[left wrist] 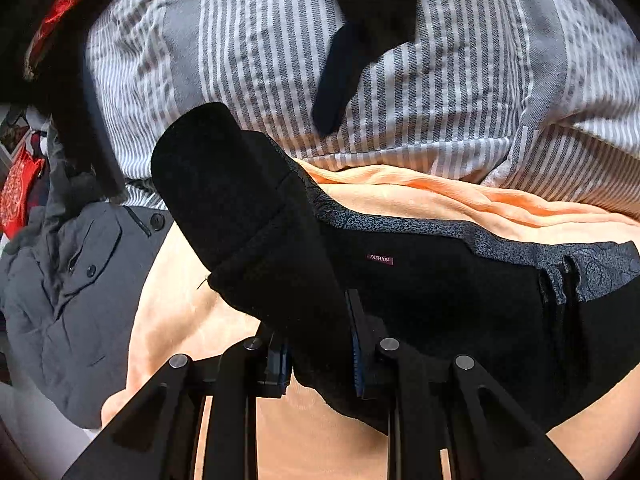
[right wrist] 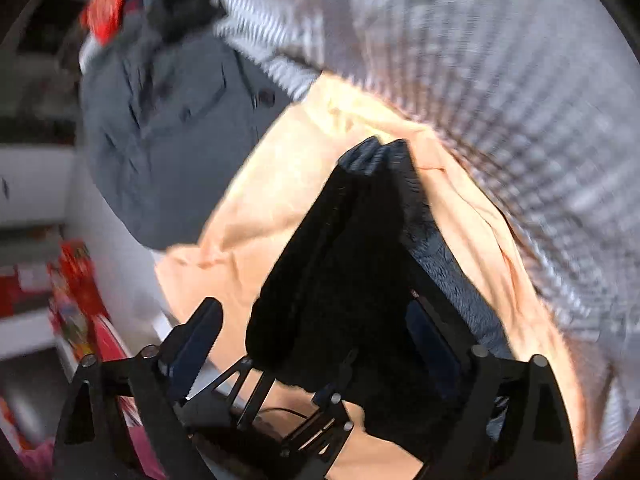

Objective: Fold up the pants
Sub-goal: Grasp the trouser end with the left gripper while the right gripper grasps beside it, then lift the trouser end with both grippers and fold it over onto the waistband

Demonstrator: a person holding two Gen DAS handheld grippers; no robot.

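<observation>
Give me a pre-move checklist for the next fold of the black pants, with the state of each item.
1. Left gripper clamped on the black pants: ok.
2. Right gripper holding fabric: not ok, its jaws stand wide apart with cloth draped between them.
3. Waistband lying flat on the orange cloth: ok.
4. Grey jacket apart from the pants: ok.
5. Leg ends aligned: cannot tell, right wrist view blurred.
</observation>
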